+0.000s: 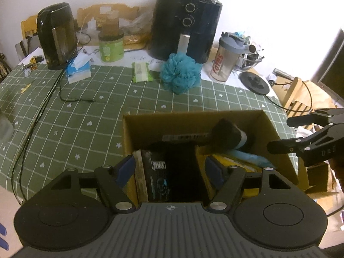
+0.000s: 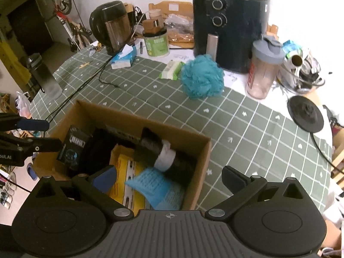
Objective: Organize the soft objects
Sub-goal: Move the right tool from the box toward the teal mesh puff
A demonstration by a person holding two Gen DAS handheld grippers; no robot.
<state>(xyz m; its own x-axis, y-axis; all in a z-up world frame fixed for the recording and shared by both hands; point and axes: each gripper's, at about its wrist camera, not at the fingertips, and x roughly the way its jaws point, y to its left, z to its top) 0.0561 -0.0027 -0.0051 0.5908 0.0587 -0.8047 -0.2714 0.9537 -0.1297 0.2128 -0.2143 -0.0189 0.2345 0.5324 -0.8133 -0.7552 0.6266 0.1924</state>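
Both the left hand-held gripper point(image 1: 169, 169) and the right hand-held gripper point(image 2: 169, 179) are held apart, empty, over the cardboard box point(image 1: 193, 116). The teal bath pouf point(image 1: 180, 72) is seen on the bench beyond the box.

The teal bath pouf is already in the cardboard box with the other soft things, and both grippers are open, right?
Not quite. The teal bath pouf lies on the green tablecloth beyond the cardboard box, as the right wrist view shows. Both grippers are open.

Left hand-held gripper point(image 1: 169, 169): black linkage arms, silver screws, blue finger pads point(image 1: 125, 169), ribbed grey body with a crosshair mark.
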